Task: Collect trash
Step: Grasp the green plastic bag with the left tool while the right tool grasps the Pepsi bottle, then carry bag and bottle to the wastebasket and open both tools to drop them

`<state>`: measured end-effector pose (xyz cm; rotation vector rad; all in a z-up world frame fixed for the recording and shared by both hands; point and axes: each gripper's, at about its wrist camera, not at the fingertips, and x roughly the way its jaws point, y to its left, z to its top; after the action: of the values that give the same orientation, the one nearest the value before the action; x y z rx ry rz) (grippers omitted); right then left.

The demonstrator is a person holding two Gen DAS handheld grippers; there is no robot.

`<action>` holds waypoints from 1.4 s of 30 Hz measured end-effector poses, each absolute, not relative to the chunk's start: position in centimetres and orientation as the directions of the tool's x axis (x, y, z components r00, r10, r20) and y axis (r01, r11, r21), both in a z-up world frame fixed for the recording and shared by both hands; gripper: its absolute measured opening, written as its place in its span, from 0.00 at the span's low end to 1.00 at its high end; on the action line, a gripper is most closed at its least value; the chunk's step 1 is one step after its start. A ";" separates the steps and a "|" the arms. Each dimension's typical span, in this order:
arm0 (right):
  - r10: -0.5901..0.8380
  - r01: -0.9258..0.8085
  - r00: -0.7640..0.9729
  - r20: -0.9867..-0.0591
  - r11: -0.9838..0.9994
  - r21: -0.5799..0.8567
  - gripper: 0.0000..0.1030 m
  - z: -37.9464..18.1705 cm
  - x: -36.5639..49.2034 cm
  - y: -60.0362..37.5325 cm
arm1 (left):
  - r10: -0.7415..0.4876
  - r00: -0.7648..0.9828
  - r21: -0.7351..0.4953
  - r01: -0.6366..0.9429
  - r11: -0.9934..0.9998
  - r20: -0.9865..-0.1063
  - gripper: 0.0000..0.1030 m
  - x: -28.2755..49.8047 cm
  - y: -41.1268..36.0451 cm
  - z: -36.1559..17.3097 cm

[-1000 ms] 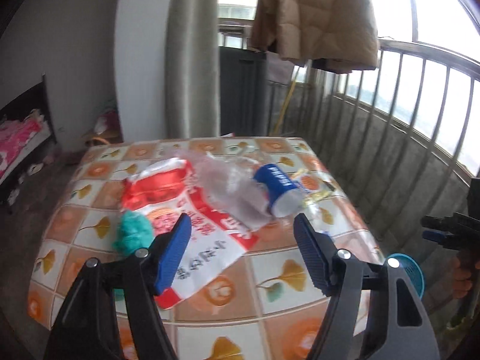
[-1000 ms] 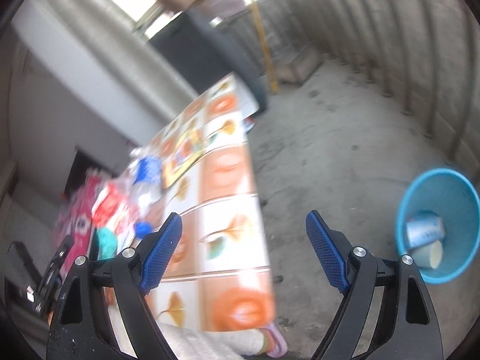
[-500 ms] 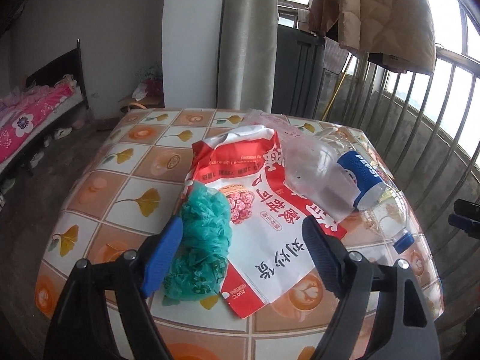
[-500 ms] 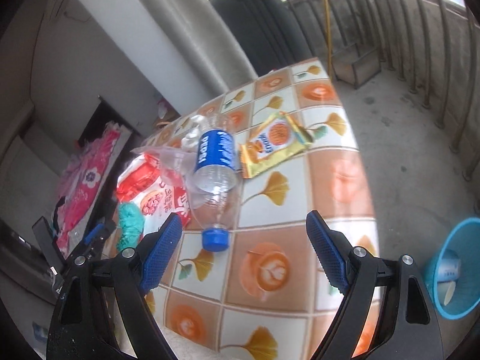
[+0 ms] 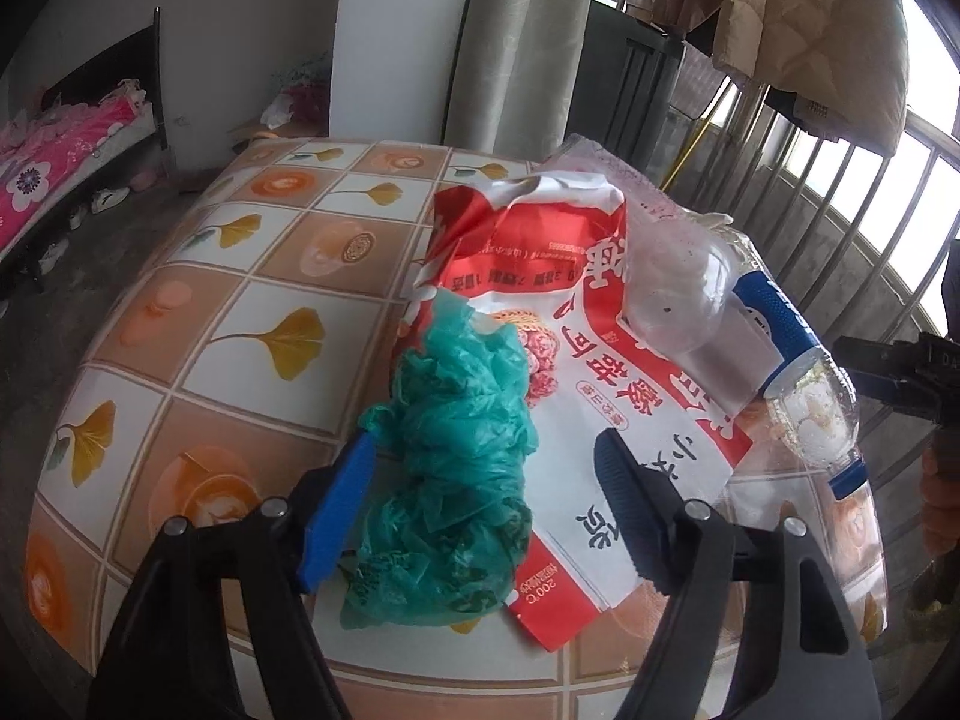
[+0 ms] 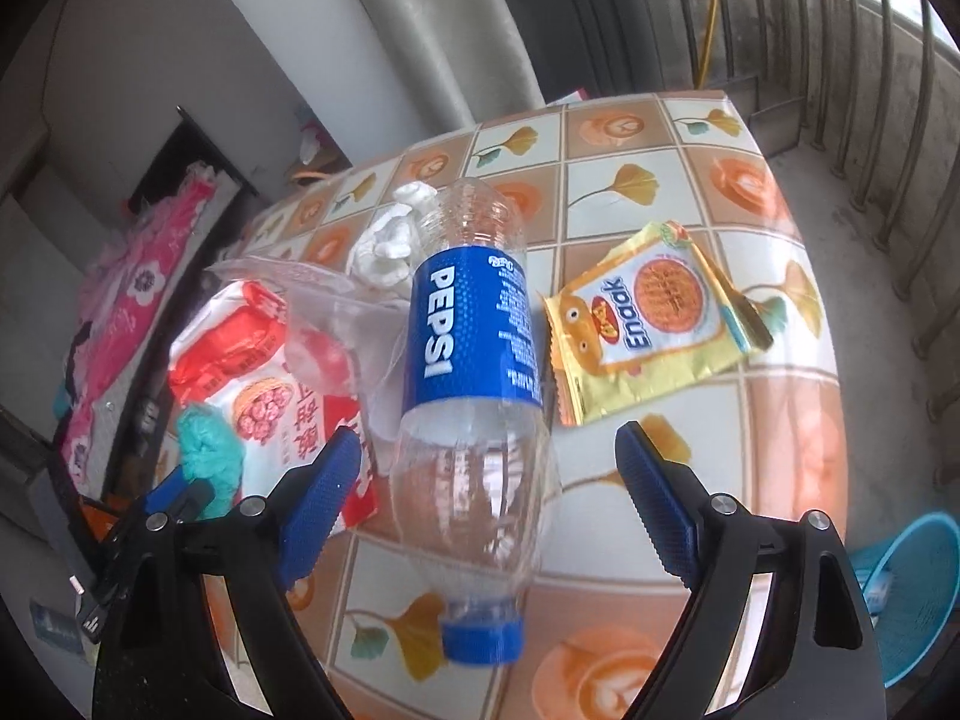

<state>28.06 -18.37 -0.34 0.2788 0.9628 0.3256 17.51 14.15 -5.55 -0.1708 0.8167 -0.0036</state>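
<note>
A crumpled green plastic bag lies on the tiled table, partly on a red and white food bag. My left gripper straddles the green bag and its jaws are closing; the pads are not pressing on it. A clear Pepsi bottle with a blue cap lies on its side, cap toward me. My right gripper hovers open over its lower half, with both pads clear of the bottle. A yellow snack packet lies to the right of the bottle.
A clear plastic cup and film and a white tissue lie between the food bag and the bottle. A blue bin stands on the floor past the table's right edge. A railing and a hanging jacket are behind.
The left gripper came down and forward over the green bag. The right gripper swung from the floor and bin side to above the Pepsi bottle.
</note>
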 end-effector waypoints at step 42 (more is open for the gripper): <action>0.458 -0.170 0.419 -0.784 0.888 0.428 0.63 -2.3 24.1 -18.7 | -0.103 0.744 -0.189 -0.031 0.981 -0.661 0.41 11.9 14.0 -3.2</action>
<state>24.10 -18.72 -2.26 0.3033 1.0705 0.4015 11.88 14.02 -3.25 -0.1931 0.7324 -0.0398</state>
